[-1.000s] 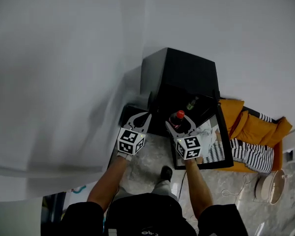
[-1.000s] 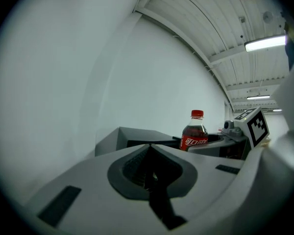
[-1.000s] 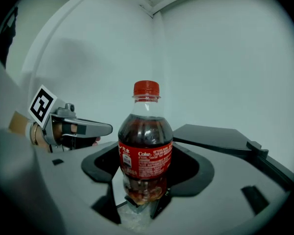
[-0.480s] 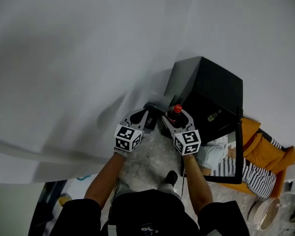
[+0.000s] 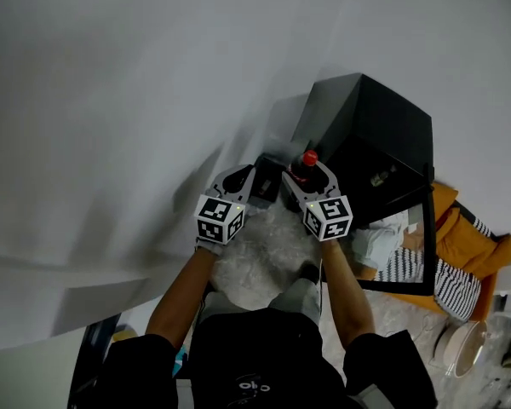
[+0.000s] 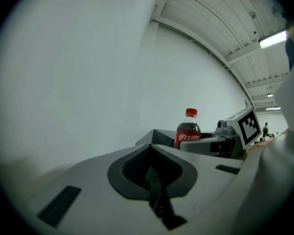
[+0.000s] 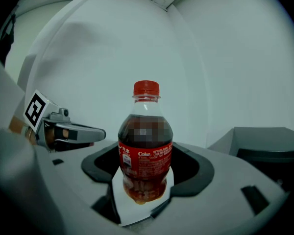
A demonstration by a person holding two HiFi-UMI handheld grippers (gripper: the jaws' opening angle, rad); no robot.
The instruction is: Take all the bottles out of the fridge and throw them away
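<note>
Red-capped cola bottle (image 7: pixel 145 146), clamped upright in the right gripper (image 5: pixel 311 177), has swung clear of the open black fridge (image 5: pixel 370 130), ready for throwing away, while the left gripper (image 6: pixel 154 180), jaws together, carries nothing.

Left claw (image 5: pixel 238 177) closed, right claw (image 5: pixel 310 171) clamped

Black fridge (image 5: pixel 370 122) beside white wall (image 5: pixel 111 100) blocks ahead.

A fluffy white rug (image 5: pixel 255 267) lies just below the left tongs (image 5: pixel 241 180) and the right tongs (image 5: pixel 307 173). Well off to the right of the right tongs, an orange cloth (image 5: pixel 485 250) and a stripy cloth (image 5: pixel 460 286) lie side by side. A big white wall (image 5: pixel 111 100) is left of the left tongs.
</note>
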